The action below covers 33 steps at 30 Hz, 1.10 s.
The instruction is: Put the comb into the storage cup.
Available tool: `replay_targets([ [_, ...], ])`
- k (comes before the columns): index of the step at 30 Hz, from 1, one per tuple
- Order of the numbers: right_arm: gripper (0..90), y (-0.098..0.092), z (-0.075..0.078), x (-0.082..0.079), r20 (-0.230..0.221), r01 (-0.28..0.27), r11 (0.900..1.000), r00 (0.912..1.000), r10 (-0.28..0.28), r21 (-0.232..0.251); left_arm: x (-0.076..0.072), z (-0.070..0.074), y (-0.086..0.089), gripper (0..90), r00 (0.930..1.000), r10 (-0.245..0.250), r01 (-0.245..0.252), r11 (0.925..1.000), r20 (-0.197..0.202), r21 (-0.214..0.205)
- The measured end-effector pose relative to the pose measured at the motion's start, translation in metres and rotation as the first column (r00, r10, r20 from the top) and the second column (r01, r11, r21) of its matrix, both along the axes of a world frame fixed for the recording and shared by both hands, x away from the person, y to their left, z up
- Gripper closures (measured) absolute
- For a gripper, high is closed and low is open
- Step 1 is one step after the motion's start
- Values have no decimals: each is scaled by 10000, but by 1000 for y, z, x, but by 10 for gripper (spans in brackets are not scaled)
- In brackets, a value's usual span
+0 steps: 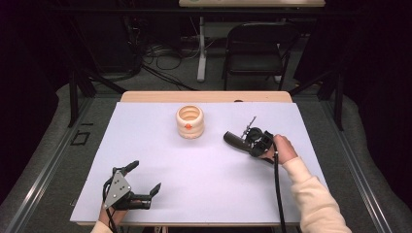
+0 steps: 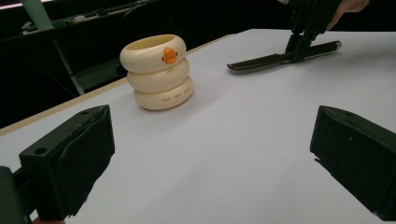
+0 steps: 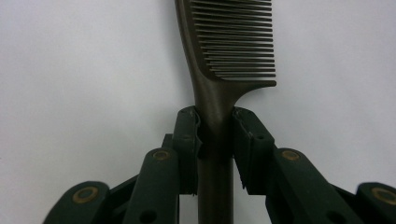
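A: The room behind is dark, with a folding chair (image 1: 256, 46) and cables on the floor, and your white tabletop (image 1: 194, 194) is almost bare. Why do you keep your left tongs (image 1: 144, 177) so low at the near edge?

B: I think you park them there. Their pads (image 2: 81, 154) stand wide apart with nothing between them, and they face the cream pen holder (image 1: 190, 122), the one made like three stacked rings with a small orange duck beak. It stands upright near the far middle of the tabletop, well apart from both of your hands.

A: And the right tongs (image 3: 215, 140)?

B: They are clamped on the dark comb (image 3: 224, 60), which lies flat on the tabletop at the right, to the right of the pen holder. You grip it at the neck, just where the handle meets the teeth. The pads press on both sides of the handle.

A: Why at the neck and not at the end of the handle?

B: My guess is balance. Near the middle the comb should not tip when you lift it. Also the teeth stay free, so you may lower the handle end into the open top of the holder, if that is your aim.
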State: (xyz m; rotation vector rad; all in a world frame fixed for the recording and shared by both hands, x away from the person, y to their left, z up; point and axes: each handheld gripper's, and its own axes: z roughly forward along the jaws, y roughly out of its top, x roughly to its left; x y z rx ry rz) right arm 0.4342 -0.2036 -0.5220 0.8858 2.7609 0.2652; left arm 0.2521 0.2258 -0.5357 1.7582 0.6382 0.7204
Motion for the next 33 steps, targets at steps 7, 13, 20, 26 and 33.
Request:
replay_targets([
  [7, 717, -5, 6, -4, 263, 88, 9983, 9996, -103, 569, 0, 0, 0, 1, 10000, 2, -2, 10000, -3, 0],
  [13, 717, -9, 11, -8, 394, 157, 9949, 9990, -197, 993, 1, 0, 0, 1, 10000, 27, -27, 10000, -47, -22],
  [20, 717, -15, 15, -11, 572, 150, 9893, 9981, -235, 1451, 0, 0, 1, 1, 10000, 81, -81, 10000, -32, 1],
  [26, 717, -20, 20, -15, 786, 118, 9843, 9966, -260, 1763, 1, 0, 0, 1, 10000, 93, -93, 10000, -15, -6],
  [33, 718, -21, 24, -18, 946, 27, 9792, 9953, -223, 2030, 1, -1, 1, 1, 9999, 99, -99, 9999, -31, -50],
])
